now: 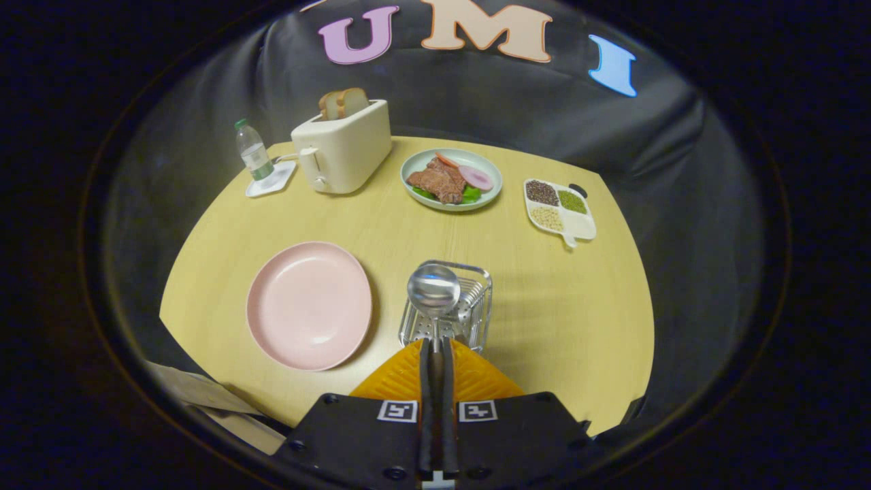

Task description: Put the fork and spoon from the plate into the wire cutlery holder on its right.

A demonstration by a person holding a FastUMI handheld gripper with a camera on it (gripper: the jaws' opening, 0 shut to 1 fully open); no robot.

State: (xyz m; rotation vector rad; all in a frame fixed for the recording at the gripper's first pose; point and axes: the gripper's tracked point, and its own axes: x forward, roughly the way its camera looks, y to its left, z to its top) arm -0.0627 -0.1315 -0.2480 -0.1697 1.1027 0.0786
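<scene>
Steel glints at the fingertips: the gripper (435,344) is pinched nearly closed on the thin handle of the spoon (433,291), both fingers pressing it, with the bowl raised ahead of them. The spoon hangs directly over the wire holder (469,309), which stands just right of the pink plate (309,305). The plate looks bare, and tines seem to show inside the holder, so the fork is probably already in; the mesh makes that hard to confirm.

The step in hand appears to be lowering the spoon into the holder. To do it well, the handle end should go down inside the rim, clear of the wires, and the fingers should part only once the spoon is leaning on a wall. Letting go early could drop it across the rim or knock the light holder over.

Everything else sits well beyond the holder: a plate of meat (451,178), a divided tray of grains (559,209) to its right, a toaster (342,145) and a bottle (252,150) further left. Nothing blocks the descent.
</scene>
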